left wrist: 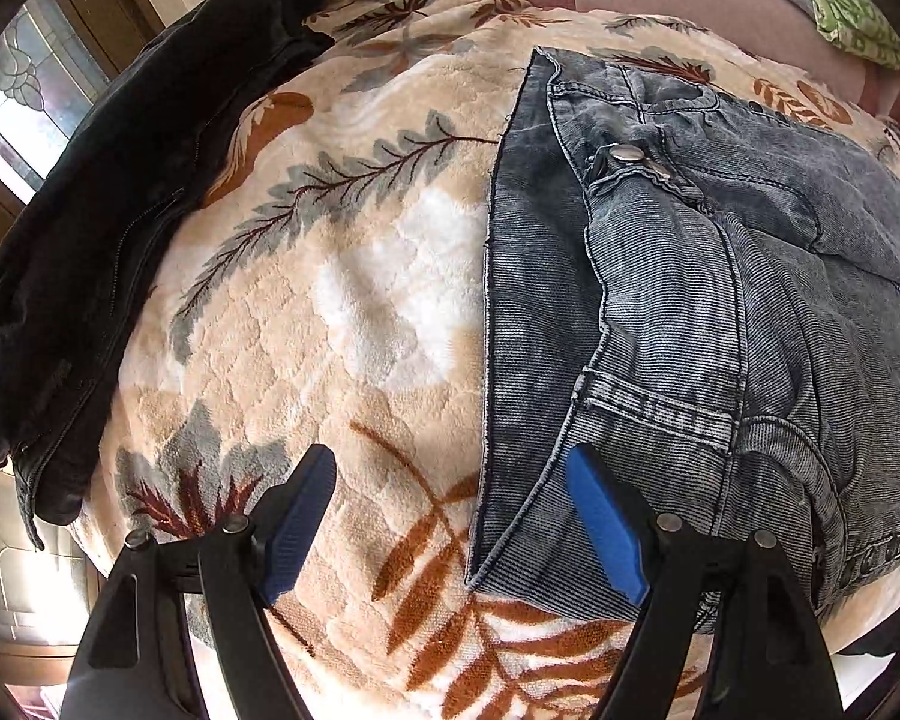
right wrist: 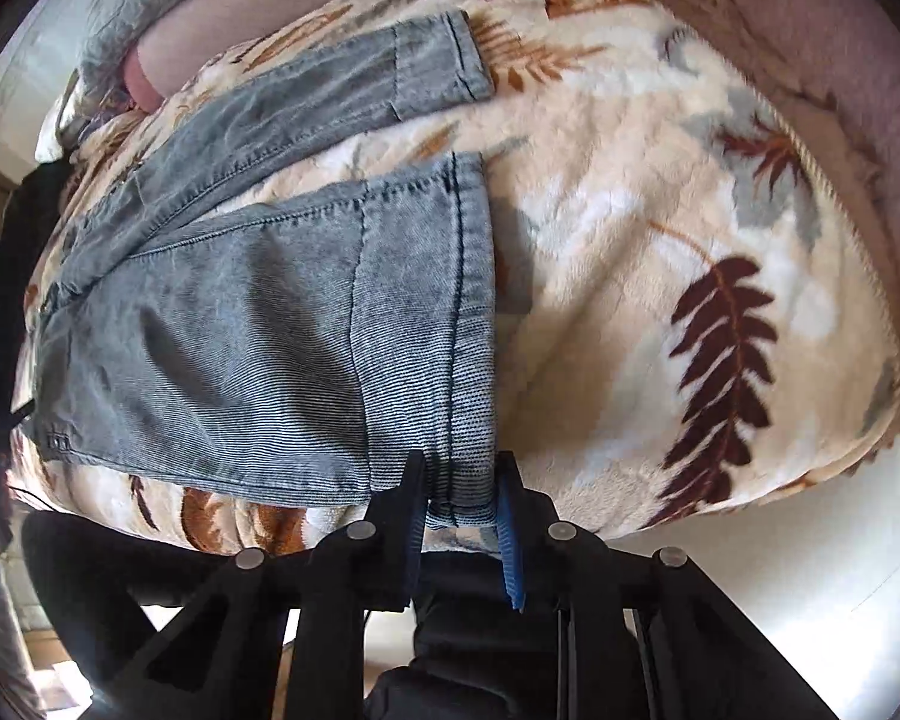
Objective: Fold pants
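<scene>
Grey denim pants (left wrist: 720,300) lie flat on a leaf-print blanket (left wrist: 330,300), waistband at one end, both legs (right wrist: 240,312) stretched out apart. Probably heavy, limp yet thick at the seams; should drape rather than slip. Best taken by hem and waistband corners. Right claw (right wrist: 459,510) narrow, clamped on the near leg's hem (right wrist: 468,420). Left claw (left wrist: 450,528) wide, empty, beside the waistband edge.

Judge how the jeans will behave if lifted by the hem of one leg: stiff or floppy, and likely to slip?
Probably floppy: the jeans lie creased and flat on the leaf-print blanket, so the leg should hang and drag. They look fairly heavy for cloth, given the thick ribbed denim and stitched seams. Slipping seems unlikely: the right gripper has its ridged pads on the doubled hem.
</scene>
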`<state>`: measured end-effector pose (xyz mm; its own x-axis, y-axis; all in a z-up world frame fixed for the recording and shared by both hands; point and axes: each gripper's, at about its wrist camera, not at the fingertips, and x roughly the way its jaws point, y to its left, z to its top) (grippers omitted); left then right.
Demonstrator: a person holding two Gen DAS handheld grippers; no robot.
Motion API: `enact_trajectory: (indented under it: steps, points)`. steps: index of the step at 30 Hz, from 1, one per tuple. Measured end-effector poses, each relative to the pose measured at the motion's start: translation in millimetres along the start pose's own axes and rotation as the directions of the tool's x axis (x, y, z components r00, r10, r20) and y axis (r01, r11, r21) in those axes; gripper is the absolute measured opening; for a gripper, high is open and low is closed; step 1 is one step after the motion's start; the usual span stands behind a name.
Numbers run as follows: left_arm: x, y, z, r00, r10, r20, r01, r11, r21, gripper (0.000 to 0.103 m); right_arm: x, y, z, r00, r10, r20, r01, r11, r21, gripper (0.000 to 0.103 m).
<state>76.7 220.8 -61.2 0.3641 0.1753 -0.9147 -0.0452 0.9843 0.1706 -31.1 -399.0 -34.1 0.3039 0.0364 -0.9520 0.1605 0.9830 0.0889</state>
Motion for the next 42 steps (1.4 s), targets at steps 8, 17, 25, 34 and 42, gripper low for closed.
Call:
enact_trajectory:
  steps: [8, 17, 25, 34, 42]
  points:
    - [-9.0, -22.8, -10.1, 1.000, 0.023, -0.002, -0.023, 0.998, 0.055, 0.080, 34.1, -38.6, 2.0, 0.994, -0.006, -0.108, 0.004, 1.000, -0.012, 0.020]
    - [-41.2, -34.4, -12.9, 0.998, 0.008, 0.067, -0.013, 0.997, 0.078, 0.080, -34.3, -52.7, 63.0, 0.990, 0.094, 0.107, -0.101, 0.993, 0.062, 0.075]
    - [-22.5, -46.1, -19.2, 0.999, 0.015, 0.047, -0.020, 0.995, 0.099, 0.080, 63.8, -21.5, 123.1, 0.997, 0.055, -0.059, -0.054, 0.998, 0.010, 0.022]
    - [-16.8, -41.4, -16.8, 0.999, 0.006, 0.043, -0.010, 0.997, 0.071, 0.084, 68.6, 0.2, 115.9, 0.967, -0.233, 0.102, 0.245, 0.961, -0.127, 0.012]
    - [-57.8, -17.3, 28.0, 0.980, -0.083, 0.183, 0.084, 0.996, -0.001, 0.084, 2.1, -16.4, 129.8, 0.963, -0.132, 0.237, 0.128, 0.991, 0.033, 0.073]
